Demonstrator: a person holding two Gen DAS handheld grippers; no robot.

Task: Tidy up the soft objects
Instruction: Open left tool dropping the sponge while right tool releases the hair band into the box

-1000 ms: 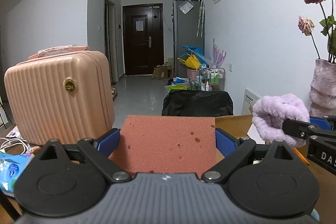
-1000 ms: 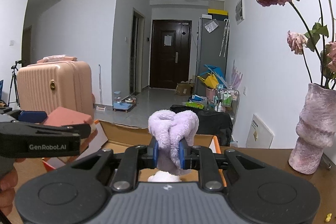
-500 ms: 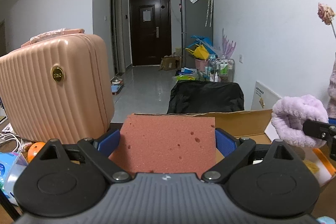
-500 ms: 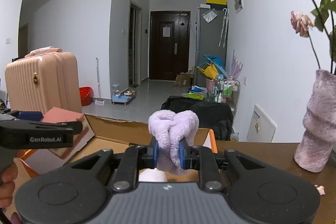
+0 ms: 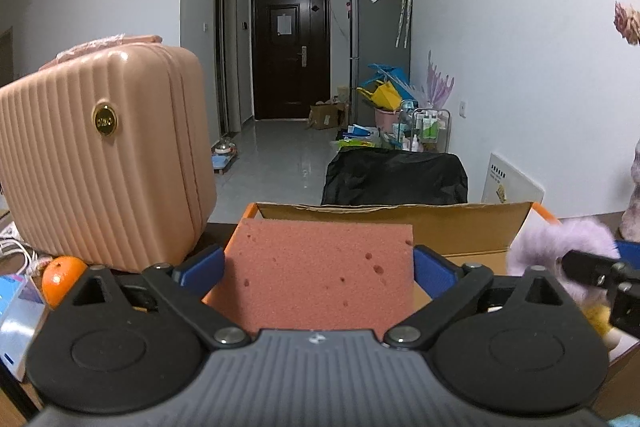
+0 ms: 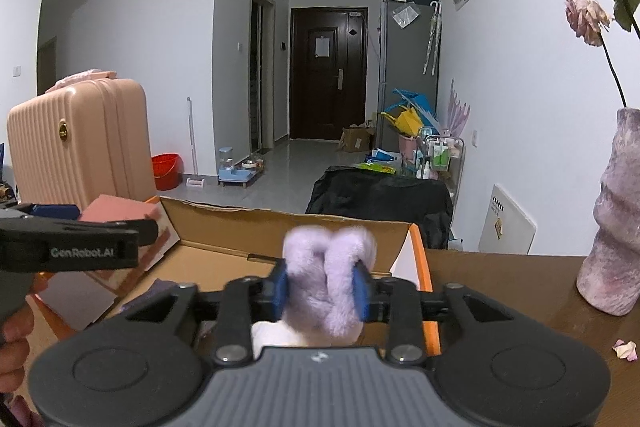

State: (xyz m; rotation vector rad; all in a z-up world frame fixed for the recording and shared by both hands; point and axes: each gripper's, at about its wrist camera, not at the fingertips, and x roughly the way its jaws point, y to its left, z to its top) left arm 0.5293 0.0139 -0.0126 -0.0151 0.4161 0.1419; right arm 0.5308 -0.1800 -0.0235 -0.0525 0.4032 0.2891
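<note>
Both tools are clamped: your left tool (image 5: pixel 319 263) grips the sponge (image 5: pixel 320 273), your right tool (image 6: pixel 320 287) the purple plush (image 6: pixel 326 281), the open box (image 6: pixel 224 253) just below and ahead.

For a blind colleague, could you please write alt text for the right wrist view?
The right gripper is shut on a fluffy lilac plush toy above an open cardboard box. At left, the left gripper holds a pink sponge; a purple vase stands at right.
</note>
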